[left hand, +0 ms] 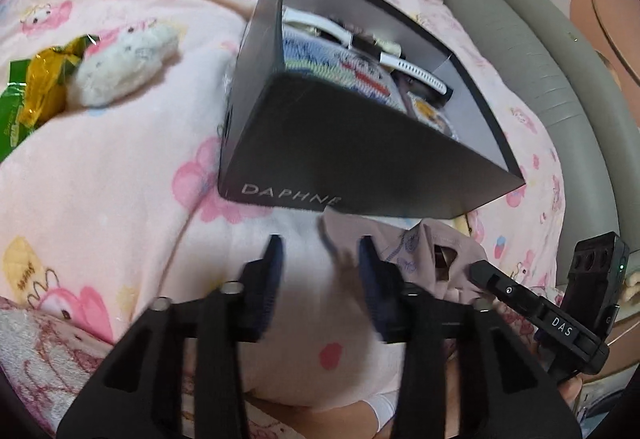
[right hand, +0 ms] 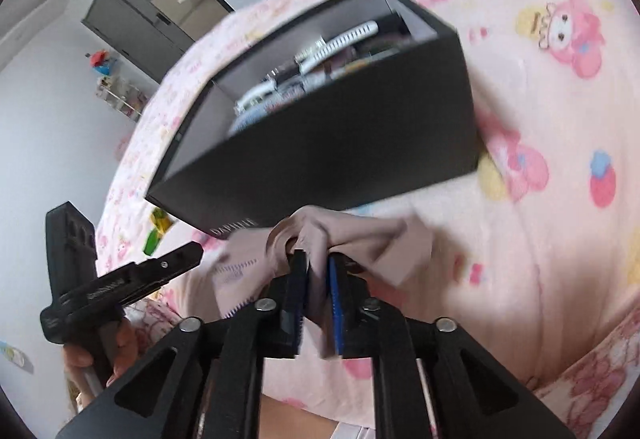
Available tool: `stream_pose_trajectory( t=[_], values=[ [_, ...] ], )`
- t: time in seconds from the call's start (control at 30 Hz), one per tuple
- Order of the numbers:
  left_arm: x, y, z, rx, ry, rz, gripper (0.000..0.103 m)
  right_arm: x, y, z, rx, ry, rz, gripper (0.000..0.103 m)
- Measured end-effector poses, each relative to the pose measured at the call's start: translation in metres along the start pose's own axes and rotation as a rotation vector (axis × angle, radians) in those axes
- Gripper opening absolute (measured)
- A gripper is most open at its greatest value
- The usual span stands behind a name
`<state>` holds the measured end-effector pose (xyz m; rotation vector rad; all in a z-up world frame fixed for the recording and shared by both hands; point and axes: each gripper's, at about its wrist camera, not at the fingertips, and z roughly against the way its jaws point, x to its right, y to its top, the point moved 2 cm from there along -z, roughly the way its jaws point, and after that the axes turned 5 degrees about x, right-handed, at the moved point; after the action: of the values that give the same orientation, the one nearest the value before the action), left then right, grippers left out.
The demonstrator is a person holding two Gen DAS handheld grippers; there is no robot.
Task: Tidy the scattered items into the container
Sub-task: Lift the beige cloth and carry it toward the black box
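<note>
A black box marked DAPHNE (left hand: 340,155) stands open on the pink blanket; it also shows in the right wrist view (right hand: 340,151). Inside lie a white watch strap (left hand: 412,73), a striped knit cloth (left hand: 344,71) and other small items. My right gripper (right hand: 318,263) is shut on a beige cloth (right hand: 352,235) just in front of the box. The same cloth (left hand: 432,243) lies right of my left gripper (left hand: 320,251), which is open and empty over the blanket. A white plush toy (left hand: 124,65) and a green-yellow snack packet (left hand: 36,95) lie left of the box.
The pink cartoon blanket (left hand: 100,179) covers the bed. A grey padded bed edge (left hand: 532,51) runs along the right in the left wrist view. A towel-like pink cloth (left hand: 40,351) lies at the lower left. Room furniture (right hand: 144,19) shows beyond the bed.
</note>
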<state>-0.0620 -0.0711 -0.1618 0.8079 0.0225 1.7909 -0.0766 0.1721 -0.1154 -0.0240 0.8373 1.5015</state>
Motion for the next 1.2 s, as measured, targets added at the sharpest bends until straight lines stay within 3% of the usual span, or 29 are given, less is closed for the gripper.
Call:
stream_pose_trajectory(
  t=[0.03,0.07,0.1,0.13,0.27,0.37,0.43,0.53,0.7,0.77,0.87,1.07,1.13,1.17,1.2],
  values=[
    [0.001,-0.001,-0.003,-0.017,0.004,-0.004,0.056,0.000,0.001,-0.001,0.001,-0.013,0.002,0.032],
    [0.001,-0.002,-0.008,-0.043,0.008,-0.009,0.062,-0.005,0.001,-0.006,0.004,-0.018,-0.001,0.051],
    [0.002,-0.004,-0.013,-0.075,0.013,-0.013,0.063,-0.007,0.003,-0.011,0.009,-0.017,-0.013,0.061],
    [0.004,-0.006,-0.020,-0.102,0.025,-0.018,0.063,-0.004,0.004,-0.012,0.011,-0.012,-0.029,0.063],
    [0.021,-0.010,-0.033,-0.120,0.054,-0.072,0.076,0.018,0.002,-0.032,-0.081,-0.026,-0.131,0.063],
    [0.028,-0.012,-0.036,-0.110,0.058,-0.090,0.076,0.029,-0.006,-0.046,-0.132,-0.013,-0.200,0.063],
    [0.033,-0.009,-0.040,-0.096,0.062,-0.098,0.076,0.031,-0.009,-0.044,-0.121,-0.021,-0.197,0.063],
    [0.037,-0.007,-0.040,-0.068,0.061,-0.121,0.063,0.025,-0.010,-0.043,-0.108,-0.024,-0.164,0.063],
    [0.034,-0.009,-0.036,-0.053,0.048,-0.152,0.028,0.017,-0.011,-0.041,-0.095,0.019,-0.126,0.063],
    [0.034,-0.009,-0.036,-0.044,0.038,-0.149,0.025,0.009,-0.012,-0.038,-0.080,0.040,-0.084,0.063],
    [0.031,-0.008,-0.040,-0.059,0.030,-0.117,0.027,0.002,-0.013,-0.040,-0.075,0.025,-0.041,0.063],
    [0.030,-0.009,-0.049,-0.080,0.020,-0.075,0.049,0.012,-0.012,-0.048,-0.057,-0.026,-0.128,0.063],
    [0.035,-0.011,-0.052,-0.074,0.038,-0.097,0.048,0.017,-0.011,-0.046,-0.057,-0.011,-0.110,0.063],
    [0.039,-0.013,-0.052,-0.067,0.044,-0.118,0.042,0.014,-0.012,-0.047,-0.066,0.005,-0.093,0.057],
    [0.043,-0.014,-0.051,-0.057,0.047,-0.144,0.031,0.008,-0.014,-0.049,-0.088,0.048,-0.065,0.037]
  ],
)
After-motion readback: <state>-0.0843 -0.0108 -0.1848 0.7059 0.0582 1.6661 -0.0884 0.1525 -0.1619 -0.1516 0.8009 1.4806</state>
